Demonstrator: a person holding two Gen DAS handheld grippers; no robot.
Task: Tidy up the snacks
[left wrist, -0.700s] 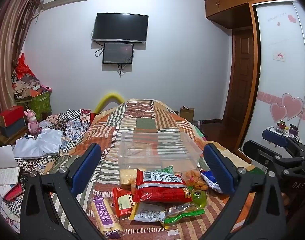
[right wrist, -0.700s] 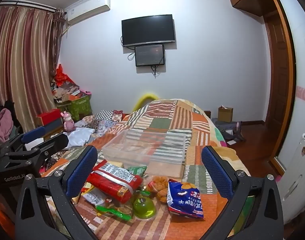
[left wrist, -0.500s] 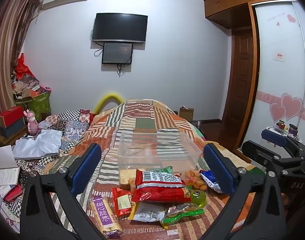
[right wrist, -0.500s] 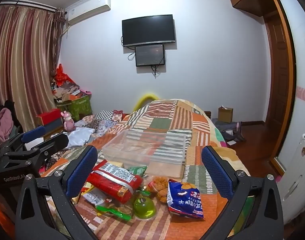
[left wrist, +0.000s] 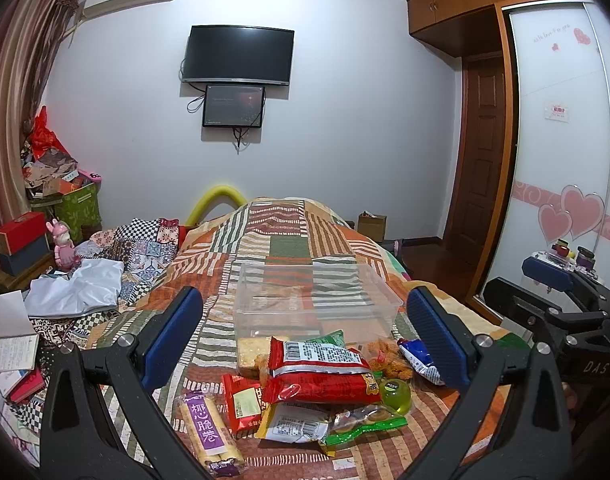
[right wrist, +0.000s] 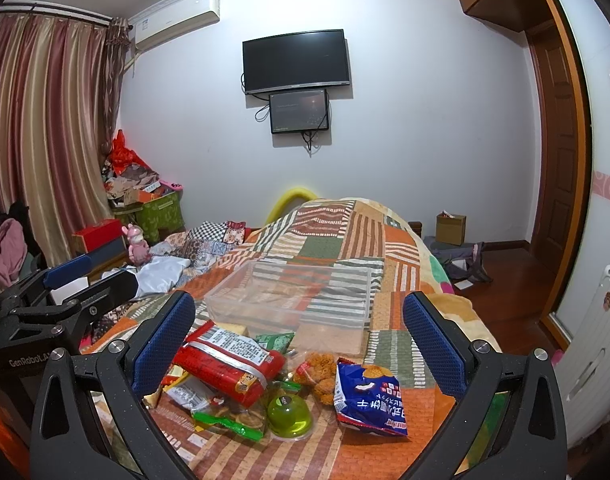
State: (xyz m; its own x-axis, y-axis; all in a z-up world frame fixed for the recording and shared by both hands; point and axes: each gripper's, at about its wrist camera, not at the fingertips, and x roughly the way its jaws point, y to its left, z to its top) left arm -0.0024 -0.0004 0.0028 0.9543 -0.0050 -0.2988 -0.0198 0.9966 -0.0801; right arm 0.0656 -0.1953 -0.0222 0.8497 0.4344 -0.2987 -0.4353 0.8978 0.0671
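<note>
Patchwork in orange, green and striped squares covers the bed [left wrist: 289, 240], the biggest thing in either view, and everything for the job lies on it. Next in size is the clear plastic bin [left wrist: 317, 300], which sits on the quilt just beyond the heap and holds nothing that I can make out except the pattern showing through its walls. In front of it the snacks lie jumbled together: the long red packet [left wrist: 321, 376] rests on top of the others, the blue chip bag [right wrist: 371, 400] lies at the right edge, the purple-labelled wafer roll [left wrist: 209, 428] at the left, and the small green jelly cup [right wrist: 289, 414] near the front. Compared with the views from a moment earlier, nothing has shifted; the heap, the bin and both tools sit just as they did, so I judge the sorting has not begun. The left gripper [left wrist: 305, 336] hangs above the heap with its jaws spread wide and empty, and the right gripper [right wrist: 299, 340] does the same. A first pick, probably the topmost red packet, seems the sensible opening.
</note>
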